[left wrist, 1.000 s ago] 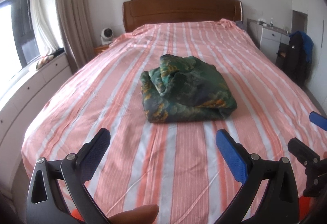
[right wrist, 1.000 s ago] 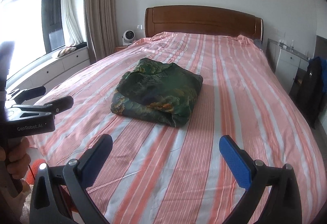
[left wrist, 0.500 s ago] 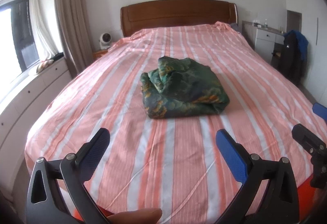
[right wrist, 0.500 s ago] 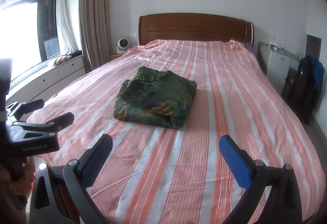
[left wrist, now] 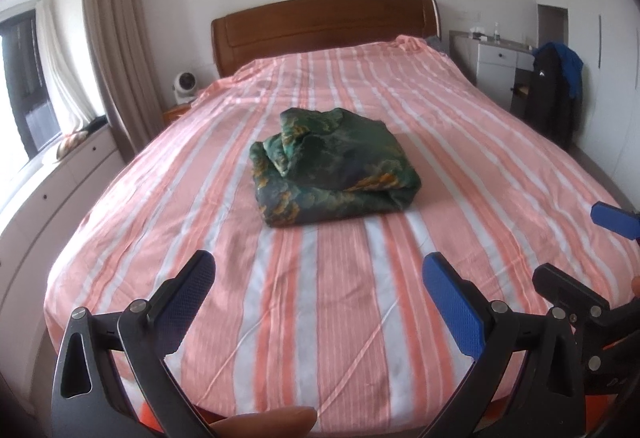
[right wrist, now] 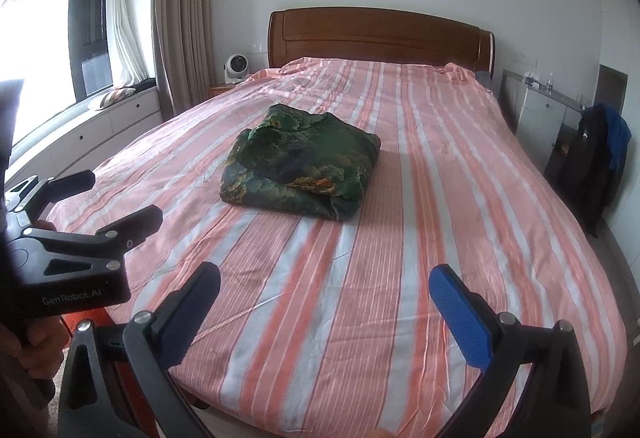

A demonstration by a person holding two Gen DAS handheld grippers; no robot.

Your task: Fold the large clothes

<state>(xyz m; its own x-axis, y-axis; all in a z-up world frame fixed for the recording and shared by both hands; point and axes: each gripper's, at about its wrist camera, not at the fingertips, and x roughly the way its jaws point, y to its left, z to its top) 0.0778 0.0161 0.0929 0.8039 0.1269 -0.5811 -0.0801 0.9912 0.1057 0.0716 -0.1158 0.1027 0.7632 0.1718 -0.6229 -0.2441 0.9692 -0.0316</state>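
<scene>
A dark green patterned garment (left wrist: 332, 170) lies folded in a thick bundle in the middle of the pink-and-white striped bed (left wrist: 320, 302); it also shows in the right wrist view (right wrist: 300, 170). My left gripper (left wrist: 320, 302) is open and empty above the foot of the bed, well short of the garment. My right gripper (right wrist: 326, 308) is open and empty, also back at the foot of the bed. The left gripper shows at the left edge of the right wrist view (right wrist: 108, 198), and the right gripper at the right edge of the left wrist view (left wrist: 588, 246).
A wooden headboard (left wrist: 324, 26) stands at the far end. A small fan (left wrist: 184, 86) sits on a nightstand at the left. White window-seat cabinets (right wrist: 100, 130) run along the left wall. A white desk and a chair draped with dark clothes (left wrist: 556, 90) stand at the right.
Both grippers have pulled back and risen from the bed, so the folded garment looks smaller and farther away. Both stay open and empty.
</scene>
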